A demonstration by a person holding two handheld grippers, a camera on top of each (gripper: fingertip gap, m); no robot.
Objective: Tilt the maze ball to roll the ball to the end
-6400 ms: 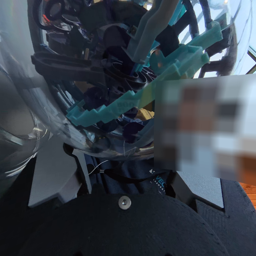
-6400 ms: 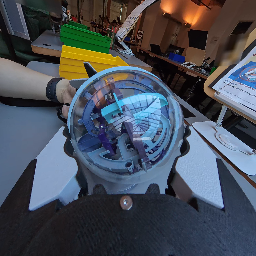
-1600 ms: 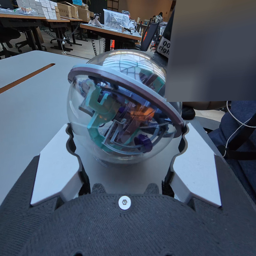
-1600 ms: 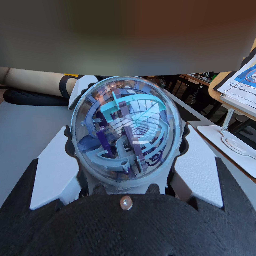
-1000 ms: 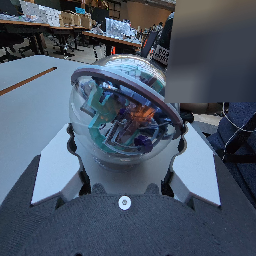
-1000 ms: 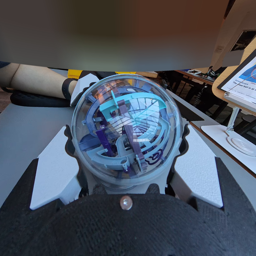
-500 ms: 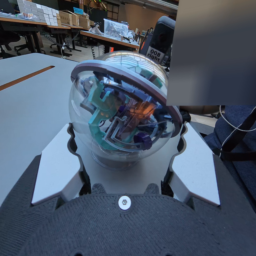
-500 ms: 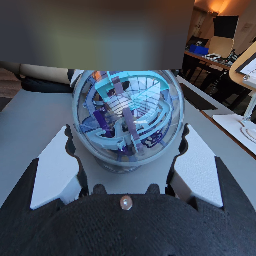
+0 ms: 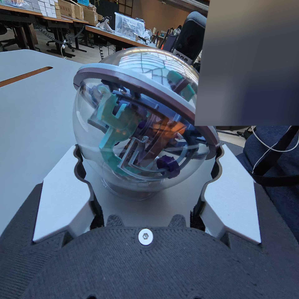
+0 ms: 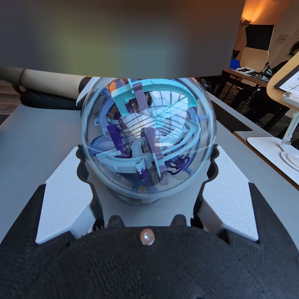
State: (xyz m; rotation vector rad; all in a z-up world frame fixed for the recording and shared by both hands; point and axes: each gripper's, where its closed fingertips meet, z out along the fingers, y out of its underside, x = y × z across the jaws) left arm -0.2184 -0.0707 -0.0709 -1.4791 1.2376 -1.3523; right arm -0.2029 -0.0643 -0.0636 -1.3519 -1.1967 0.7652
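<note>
The maze ball [image 9: 142,123] [image 10: 148,137] sits on a clear ring stand [image 9: 129,191] on the grey table [image 9: 32,121], its seam band tilted. It lies between the spread fingers of the left gripper [image 9: 146,163], whose tips flank its sides; whether they touch the shell cannot be told. The right gripper [image 10: 146,161] is likewise spread, its tips just beside the ball, contact unclear. The small steel ball inside cannot be made out among the teal, blue and purple tracks. Blur covers the ball's top in the right view and its upper right in the left view. A forearm [image 10: 48,80] lies behind it. Six seconds ago the ball was lifted off the table against the left camera; since then it has been set down on the stand, and both grippers have drawn back slightly.
</note>
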